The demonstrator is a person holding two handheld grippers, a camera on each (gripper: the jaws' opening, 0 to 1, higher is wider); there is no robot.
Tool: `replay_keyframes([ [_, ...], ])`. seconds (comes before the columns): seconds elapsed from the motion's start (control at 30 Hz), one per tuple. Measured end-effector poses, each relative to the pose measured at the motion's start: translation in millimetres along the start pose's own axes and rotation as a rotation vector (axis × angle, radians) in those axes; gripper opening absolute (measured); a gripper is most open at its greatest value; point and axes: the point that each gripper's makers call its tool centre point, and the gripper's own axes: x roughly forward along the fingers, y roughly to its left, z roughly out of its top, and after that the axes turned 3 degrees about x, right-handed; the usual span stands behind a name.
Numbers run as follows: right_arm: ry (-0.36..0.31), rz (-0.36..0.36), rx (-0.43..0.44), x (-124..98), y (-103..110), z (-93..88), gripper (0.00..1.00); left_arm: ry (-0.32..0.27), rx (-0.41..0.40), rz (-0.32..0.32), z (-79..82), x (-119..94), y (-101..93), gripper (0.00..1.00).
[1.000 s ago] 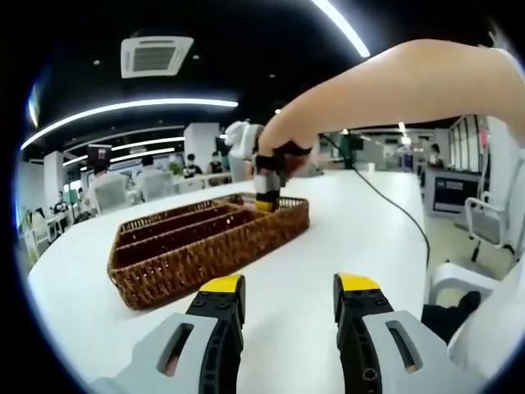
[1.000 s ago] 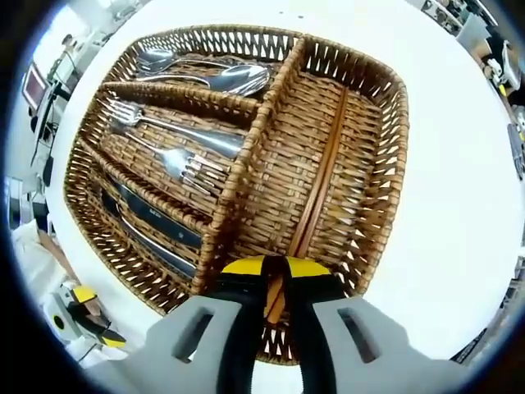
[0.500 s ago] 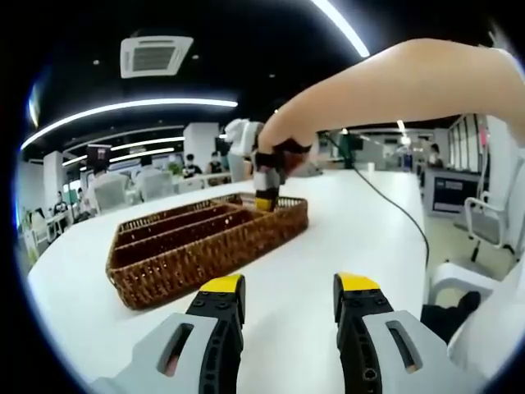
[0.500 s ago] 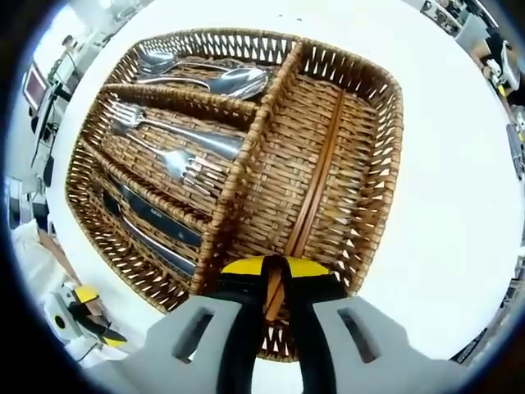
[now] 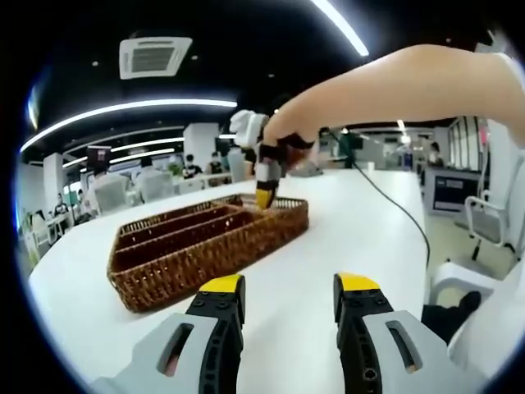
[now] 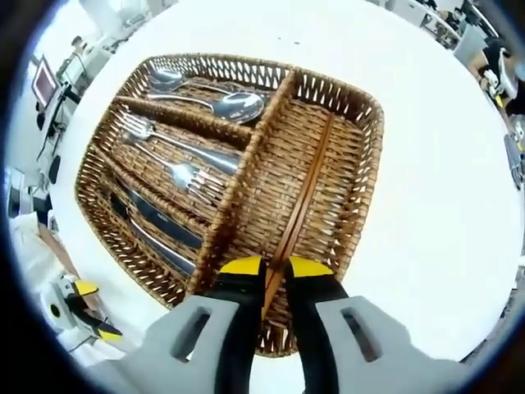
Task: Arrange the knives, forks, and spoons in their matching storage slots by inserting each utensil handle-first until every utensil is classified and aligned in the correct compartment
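Note:
A wicker cutlery basket (image 6: 365,176) sits on the white table (image 6: 443,205). Its three narrow slots hold spoons (image 6: 221,103), forks (image 6: 176,160) and dark-handled knives (image 6: 156,226). A thin brown stick (image 6: 308,185) lies lengthwise in the wide slot. My right gripper (image 6: 276,267) hangs over the stick's near end, jaws parted a little on either side of it. In the left gripper view the basket (image 5: 205,242) lies ahead, with the right gripper (image 5: 262,193) just above its far corner. My left gripper (image 5: 291,287) stands open over bare table, also seen low left as the left gripper (image 6: 78,308).
A person's arm (image 5: 394,82) reaches across from the right. A black cable (image 5: 394,205) runs over the table toward its right edge. Office chairs (image 5: 492,222) stand beside that edge. Desks and people fill the far background.
My right gripper's jaws have parted slightly off the brown stick, and it has risen away from the basket. The left gripper has not moved.

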Motion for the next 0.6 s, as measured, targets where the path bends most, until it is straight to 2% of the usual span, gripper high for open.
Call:
replay_keyframes([
  [0.33, -0.092, 0.04, -0.065, -2, -1, 3.6, 0.17, 0.004, 0.002, 0.022, 1.0, -2, 9.3, 0.43],
  [0.53, -0.213, 0.098, -0.142, -2, 6, 11.4, 0.2, 0.013, 0.003, 0.031, -1.5, -1, 13.5, 0.43],
  [0.6, -0.232, 0.096, -0.154, -2, 6, 12.2, 0.21, 0.017, 0.001, 0.035, -2.7, 0, 16.2, 0.44],
])
